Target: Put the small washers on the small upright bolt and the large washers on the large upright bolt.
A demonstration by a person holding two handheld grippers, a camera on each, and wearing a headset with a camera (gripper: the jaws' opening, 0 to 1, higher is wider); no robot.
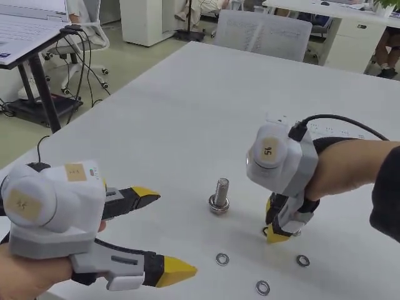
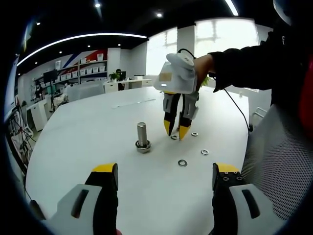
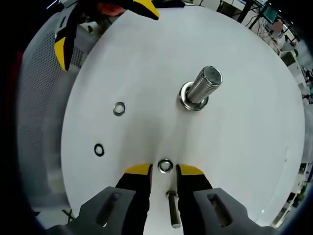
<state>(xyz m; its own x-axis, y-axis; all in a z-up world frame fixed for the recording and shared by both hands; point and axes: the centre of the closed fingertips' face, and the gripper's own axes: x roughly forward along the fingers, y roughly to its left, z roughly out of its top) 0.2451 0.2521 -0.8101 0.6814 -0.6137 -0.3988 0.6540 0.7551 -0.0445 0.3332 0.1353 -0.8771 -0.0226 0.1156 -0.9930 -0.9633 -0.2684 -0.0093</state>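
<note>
The large upright bolt point(image 1: 219, 195) point(image 2: 142, 136) point(image 3: 201, 87) stands mid-table with washers around its base. Loose washers point(image 1: 222, 259) point(image 3: 119, 108) lie in front of it. My right gripper point(image 1: 277, 235) point(image 2: 175, 131) point(image 3: 165, 171) points straight down at the table, its jaws a narrow gap apart. One washer point(image 3: 165, 166) lies flat on the table between its yellow tips, untouched. A thin small bolt point(image 3: 171, 209) shows between the fingers further back. My left gripper point(image 1: 161, 232) point(image 2: 159, 176) hovers open at the near left, holding nothing.
The white table point(image 1: 187, 112) stretches far beyond the bolt. Two more washers point(image 1: 262, 287) point(image 1: 303, 260) lie near the front edge. A grey mesh chair point(image 1: 262, 34) stands behind the table, and a desk with cables point(image 1: 37, 37) is at the far left.
</note>
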